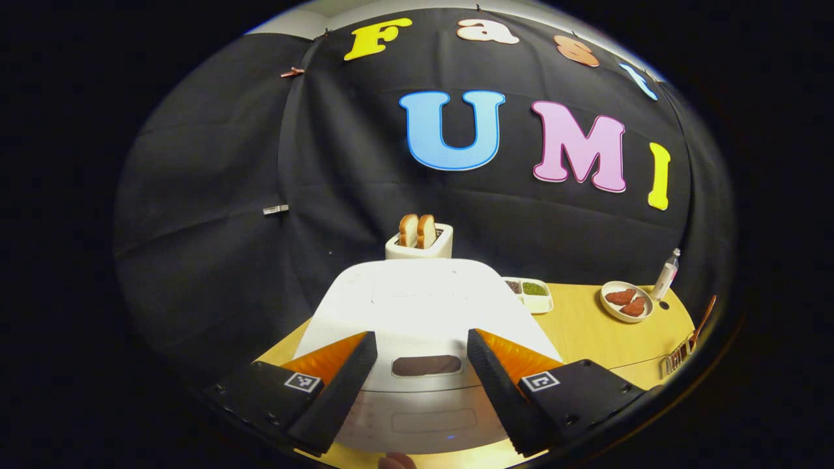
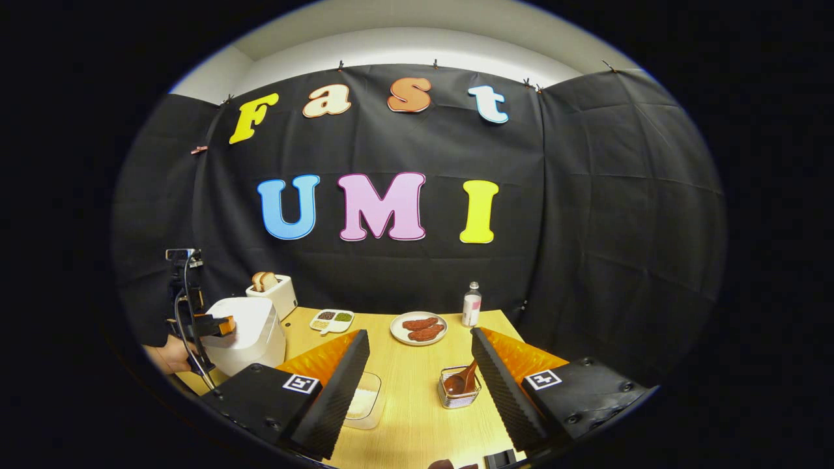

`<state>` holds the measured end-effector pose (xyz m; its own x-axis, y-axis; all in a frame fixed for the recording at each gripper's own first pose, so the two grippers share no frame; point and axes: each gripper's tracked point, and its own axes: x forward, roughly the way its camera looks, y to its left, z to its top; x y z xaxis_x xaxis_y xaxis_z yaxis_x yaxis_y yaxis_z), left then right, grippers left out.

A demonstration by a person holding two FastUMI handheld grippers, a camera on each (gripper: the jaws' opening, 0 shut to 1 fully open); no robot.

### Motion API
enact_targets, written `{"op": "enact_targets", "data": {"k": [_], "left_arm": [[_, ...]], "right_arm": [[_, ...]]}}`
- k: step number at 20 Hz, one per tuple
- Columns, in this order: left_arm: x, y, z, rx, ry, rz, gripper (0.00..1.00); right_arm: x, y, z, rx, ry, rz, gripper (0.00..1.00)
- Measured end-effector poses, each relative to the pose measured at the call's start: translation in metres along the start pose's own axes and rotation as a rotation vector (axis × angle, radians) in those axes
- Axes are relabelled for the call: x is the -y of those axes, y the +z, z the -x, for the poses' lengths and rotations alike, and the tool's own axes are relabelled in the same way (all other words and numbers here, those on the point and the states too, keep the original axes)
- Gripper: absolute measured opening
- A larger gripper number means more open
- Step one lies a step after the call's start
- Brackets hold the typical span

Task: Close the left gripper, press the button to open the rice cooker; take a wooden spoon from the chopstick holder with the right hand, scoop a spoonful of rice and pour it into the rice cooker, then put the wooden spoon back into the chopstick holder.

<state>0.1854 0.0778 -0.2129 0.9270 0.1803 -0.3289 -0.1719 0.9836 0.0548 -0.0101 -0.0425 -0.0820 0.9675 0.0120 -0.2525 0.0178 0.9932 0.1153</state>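
Note:
The white rice cooker (image 1: 417,306) stands lid down right in front of my left gripper (image 1: 422,335), whose fingers are spread open on either side of the dark lid button (image 1: 427,365), not touching it. In the right gripper view the cooker (image 2: 251,332) is at the far left, with the left gripper (image 2: 210,324) and a hand (image 2: 166,355) beside it. My right gripper (image 2: 420,333) is open and holds nothing. Just ahead of it the wire chopstick holder (image 2: 460,394) holds the wooden spoon (image 2: 461,380). A clear container of rice (image 2: 363,398) lies by its left finger.
On the wooden table (image 2: 417,371) stand a toaster with bread (image 2: 273,290), a divided dish of beans (image 2: 332,320), a plate of meat (image 2: 420,327) and a small bottle (image 2: 472,304). The left gripper view shows the holder (image 1: 677,358) at the table's right edge.

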Motion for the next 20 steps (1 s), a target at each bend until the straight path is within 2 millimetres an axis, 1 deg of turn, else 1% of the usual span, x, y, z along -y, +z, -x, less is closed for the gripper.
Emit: {"op": "enact_targets", "data": {"k": [3,5,8,11,14,16,19,20], "left_arm": [[0.009,0.031,0.014,0.069,-0.038,-0.043,0.96],[0.016,0.050,0.029,0.107,-0.068,-0.052,0.96],[0.026,0.071,0.054,0.155,-0.115,-0.037,0.96],[0.034,0.091,0.086,0.196,-0.161,-0.026,0.96],[0.037,0.106,0.118,0.232,-0.196,-0.009,0.96],[0.037,0.114,0.138,0.249,-0.214,0.008,0.96],[0.030,0.121,0.165,0.267,-0.227,0.025,0.96],[0.027,0.120,0.173,0.271,-0.229,0.025,0.96]], "right_arm": [[-0.005,0.004,-0.003,0.006,0.014,0.003,0.98],[-0.009,0.008,-0.003,0.017,0.023,0.001,0.98],[-0.010,0.014,-0.002,0.032,0.030,0.004,0.98],[-0.011,0.021,-0.001,0.046,0.034,0.004,0.98],[-0.013,0.031,0.000,0.068,0.040,-0.006,0.98],[-0.011,0.035,-0.001,0.078,0.038,0.009,0.98],[-0.011,0.043,-0.002,0.098,0.034,0.026,0.98],[-0.011,0.047,-0.002,0.107,0.030,0.030,0.98]]}}
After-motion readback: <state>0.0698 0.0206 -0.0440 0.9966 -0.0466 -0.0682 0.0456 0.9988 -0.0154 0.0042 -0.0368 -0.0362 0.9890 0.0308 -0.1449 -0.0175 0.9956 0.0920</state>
